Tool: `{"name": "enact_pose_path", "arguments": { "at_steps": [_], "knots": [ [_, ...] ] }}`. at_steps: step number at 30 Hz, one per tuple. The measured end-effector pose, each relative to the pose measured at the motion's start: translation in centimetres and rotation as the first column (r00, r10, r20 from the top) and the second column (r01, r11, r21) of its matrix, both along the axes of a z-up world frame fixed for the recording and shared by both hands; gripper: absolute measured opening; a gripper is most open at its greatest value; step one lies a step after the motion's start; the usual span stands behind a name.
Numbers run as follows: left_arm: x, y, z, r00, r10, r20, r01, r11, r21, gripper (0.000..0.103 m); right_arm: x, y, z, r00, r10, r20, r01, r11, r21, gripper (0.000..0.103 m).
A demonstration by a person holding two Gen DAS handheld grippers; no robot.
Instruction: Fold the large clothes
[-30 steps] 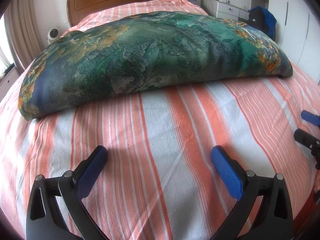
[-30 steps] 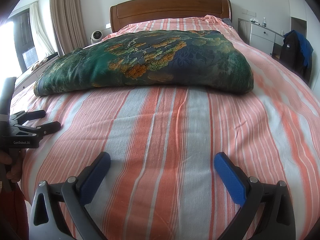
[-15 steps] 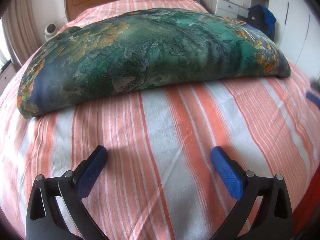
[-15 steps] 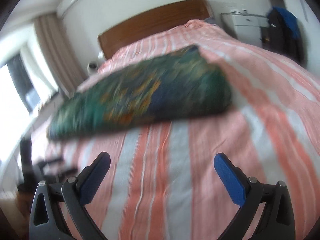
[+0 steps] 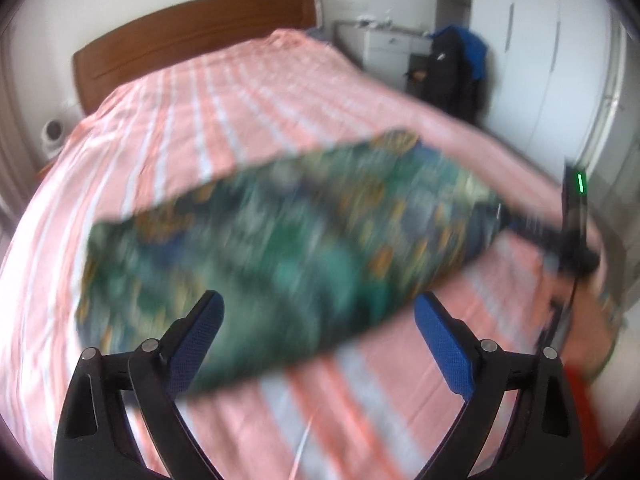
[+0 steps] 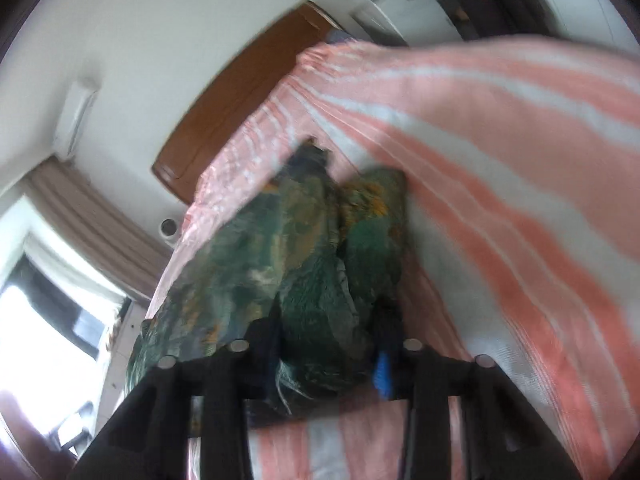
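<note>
A thick folded green quilt with orange and blue flower print (image 5: 280,256) lies across the striped bed, blurred by motion in the left wrist view. My left gripper (image 5: 318,334) is open and empty, its blue pads just short of the quilt's near edge. My right gripper (image 6: 328,344) is shut on the end of the quilt (image 6: 312,280), with bunched cloth between its fingers. The right gripper also shows in the left wrist view (image 5: 560,240) at the quilt's right end.
The bed has an orange and white striped sheet (image 5: 224,112) and a wooden headboard (image 5: 192,36). A white dresser (image 5: 388,48) and a dark jacket (image 5: 456,68) stand at the far right. A window and curtain (image 6: 80,224) are to the left.
My right gripper swung in from the bed's front edge, tilted, and closed on the quilt's right end. My left gripper rose and moved toward the quilt, which now lies at a slant.
</note>
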State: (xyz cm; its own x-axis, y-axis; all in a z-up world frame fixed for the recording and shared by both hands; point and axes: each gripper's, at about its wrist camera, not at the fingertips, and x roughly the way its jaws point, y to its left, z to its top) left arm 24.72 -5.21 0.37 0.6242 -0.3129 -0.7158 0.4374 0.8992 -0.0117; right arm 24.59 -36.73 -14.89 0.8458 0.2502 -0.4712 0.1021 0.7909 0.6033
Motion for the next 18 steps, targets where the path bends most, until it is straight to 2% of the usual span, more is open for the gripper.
{"name": "enact_pose_path", "arguments": {
  "at_steps": [2,4,6,7,8,11,13,16,17,18],
  "knots": [
    [2.4,-3.1,2.2,0.999,-0.043,-0.009,0.043,0.998,-0.039,0.098,-1.6,2.0,2.5,0.997,0.030,0.066,-0.022,0.993,-0.120,0.033],
    [5.0,-6.2,3.3,0.991,-0.106,-0.075,0.102,0.993,-0.055,0.098,-3.1,4.9,4.7,0.989,0.074,0.128,-0.042,0.971,-0.237,0.033],
    [7.1,-10.2,4.0,0.973,-0.179,-0.149,0.174,0.984,-0.044,0.098,-4.2,7.2,5.9,0.980,0.116,0.162,-0.060,0.948,-0.313,0.033],
    [7.5,-11.5,4.0,0.965,-0.201,-0.171,0.199,0.980,-0.026,0.098,-4.8,8.9,6.6,0.973,0.148,0.177,-0.074,0.926,-0.370,0.032],
    [7.9,-13.4,3.8,0.956,-0.223,-0.191,0.231,0.973,0.023,0.098,-5.1,10.0,6.9,0.968,0.168,0.185,-0.080,0.909,-0.408,0.032],
    [7.5,-16.2,2.6,0.950,-0.248,-0.191,0.280,0.947,0.161,0.098,-5.3,13.4,7.6,0.951,0.234,0.200,-0.101,0.850,-0.517,0.032],
    [6.6,-16.9,1.7,0.946,-0.260,-0.194,0.299,0.931,0.211,0.098,-5.9,15.4,7.7,0.939,0.279,0.203,-0.117,0.810,-0.574,0.031],
    [5.7,-16.8,0.4,0.960,-0.221,-0.174,0.264,0.920,0.290,0.095,-6.7,19.6,7.7,0.907,0.370,0.200,-0.149,0.728,-0.669,0.030],
    [5.7,-16.6,0.1,0.966,-0.203,-0.162,0.245,0.919,0.309,0.067,-6.6,20.2,7.6,0.901,0.386,0.198,-0.157,0.716,-0.681,0.030],
    [5.9,-15.9,-0.1,0.974,-0.169,-0.148,0.210,0.921,0.329,0.028,-6.8,20.7,7.6,0.896,0.398,0.198,-0.164,0.709,-0.686,0.030]
  ]
}}
